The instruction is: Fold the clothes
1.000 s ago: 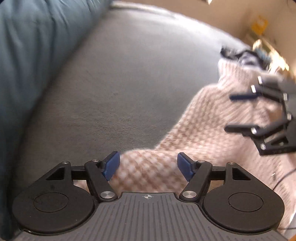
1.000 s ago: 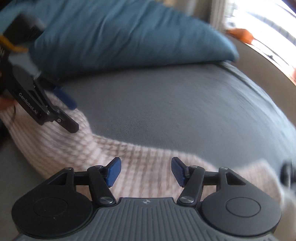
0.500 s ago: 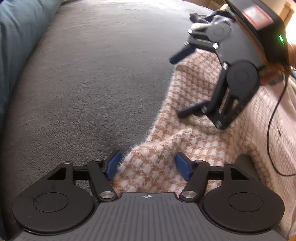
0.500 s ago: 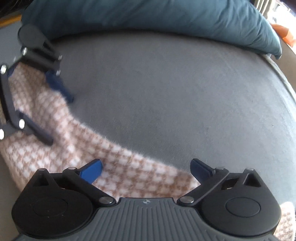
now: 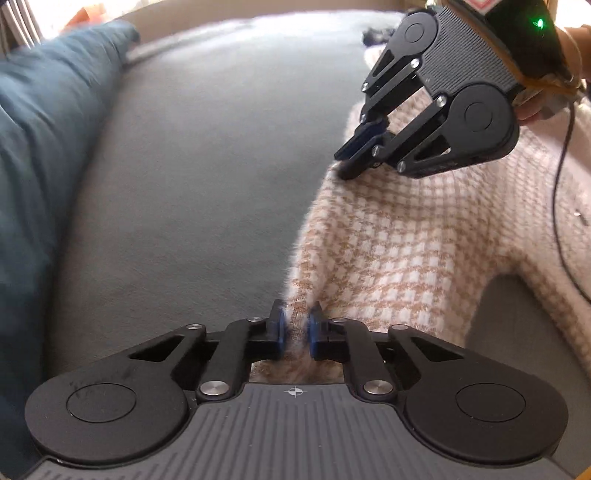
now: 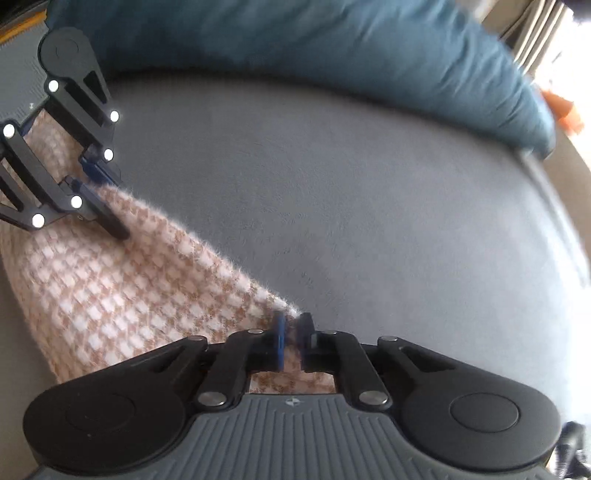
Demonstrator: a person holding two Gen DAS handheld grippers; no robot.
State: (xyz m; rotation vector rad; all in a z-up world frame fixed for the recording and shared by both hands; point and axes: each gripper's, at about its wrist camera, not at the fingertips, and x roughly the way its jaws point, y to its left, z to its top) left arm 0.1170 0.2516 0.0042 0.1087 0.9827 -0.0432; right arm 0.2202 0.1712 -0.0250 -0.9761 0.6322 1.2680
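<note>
Left wrist view: the left tool [image 5: 294, 329] has just closed its jaws on the edge of the checked sweater [image 5: 417, 236], which lies spread on the grey bed [image 5: 207, 177]. The right tool [image 5: 354, 157] pinches the same edge farther along.

Right wrist view: the right tool [image 6: 290, 339] clamps the sweater [image 6: 122, 295] edge beside the blue pillow [image 6: 295, 48]. Judgement: grasp complete; no fold yet made.

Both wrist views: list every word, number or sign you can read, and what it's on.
No readable words or numbers.
Red-and-white label, right gripper housing: cut off, unreadable.
Crosshair mark: left gripper housing; same on right's.
Both pairs of jaws have just been closing, checked garment between them.
</note>
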